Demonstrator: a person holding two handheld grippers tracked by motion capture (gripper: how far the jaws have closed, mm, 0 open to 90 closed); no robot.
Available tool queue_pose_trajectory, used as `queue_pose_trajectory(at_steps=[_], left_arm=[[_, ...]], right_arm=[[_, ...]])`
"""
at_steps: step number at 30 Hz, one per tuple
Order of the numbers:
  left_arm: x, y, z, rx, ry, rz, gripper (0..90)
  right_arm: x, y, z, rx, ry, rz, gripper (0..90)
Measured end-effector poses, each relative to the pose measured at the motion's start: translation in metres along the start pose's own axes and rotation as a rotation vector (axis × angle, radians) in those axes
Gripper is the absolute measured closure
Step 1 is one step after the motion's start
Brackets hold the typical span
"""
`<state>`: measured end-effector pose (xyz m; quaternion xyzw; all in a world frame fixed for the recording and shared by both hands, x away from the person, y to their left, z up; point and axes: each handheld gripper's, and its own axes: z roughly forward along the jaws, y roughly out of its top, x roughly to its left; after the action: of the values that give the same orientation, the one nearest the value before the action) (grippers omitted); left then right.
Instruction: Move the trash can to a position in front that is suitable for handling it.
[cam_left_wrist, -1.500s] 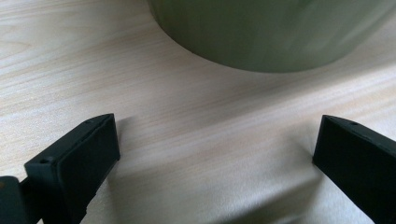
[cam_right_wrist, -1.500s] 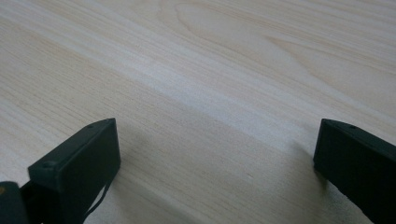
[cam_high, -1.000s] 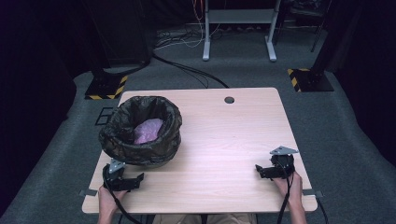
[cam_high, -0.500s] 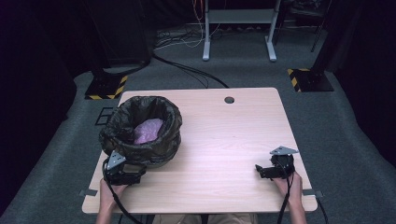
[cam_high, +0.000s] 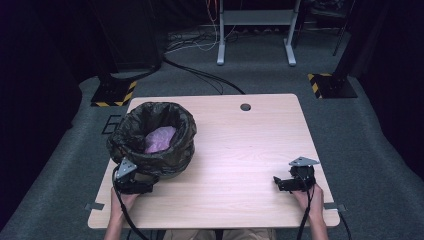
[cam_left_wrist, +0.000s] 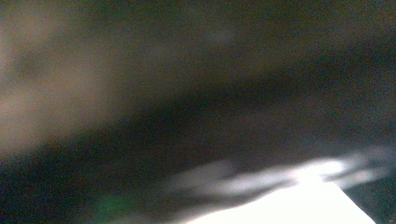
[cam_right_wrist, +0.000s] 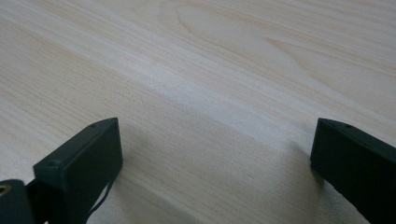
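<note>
A bin lined with a black plastic bag (cam_high: 150, 142) stands on the left side of the wooden table (cam_high: 235, 150). Inside it lies a crumpled pink-purple item (cam_high: 160, 139). My left gripper (cam_high: 137, 179) is pressed up against the near side of the bag; the left gripper view is a dark blur of bag plastic (cam_left_wrist: 187, 93), so its jaws are hidden. My right gripper (cam_high: 278, 183) rests low on the table near the front right corner. In the right gripper view, that gripper (cam_right_wrist: 215, 140) is open wide over bare wood with nothing between its jaws.
A round cable hole (cam_high: 245, 107) sits near the table's far edge. Around the table is grey carpet with cables, a metal stand (cam_high: 255, 30) at the back, and yellow-black striped bases (cam_high: 327, 85) at either side.
My left gripper has moved forward from the table's front left edge up against the bag-lined bin. The right gripper has stayed where it was.
</note>
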<state>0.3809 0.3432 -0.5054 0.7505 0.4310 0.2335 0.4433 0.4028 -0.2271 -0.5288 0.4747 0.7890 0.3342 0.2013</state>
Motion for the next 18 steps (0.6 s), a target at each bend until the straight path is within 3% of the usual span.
queue_pose_trajectory(at_steps=[18], left_arm=[[-0.015, 0.015, 0.024, 0.007, -0.046, 0.050, 0.0]], right_arm=[[0.000, 0.000, 0.000, -0.001, 0.000, 0.000, 1.9]])
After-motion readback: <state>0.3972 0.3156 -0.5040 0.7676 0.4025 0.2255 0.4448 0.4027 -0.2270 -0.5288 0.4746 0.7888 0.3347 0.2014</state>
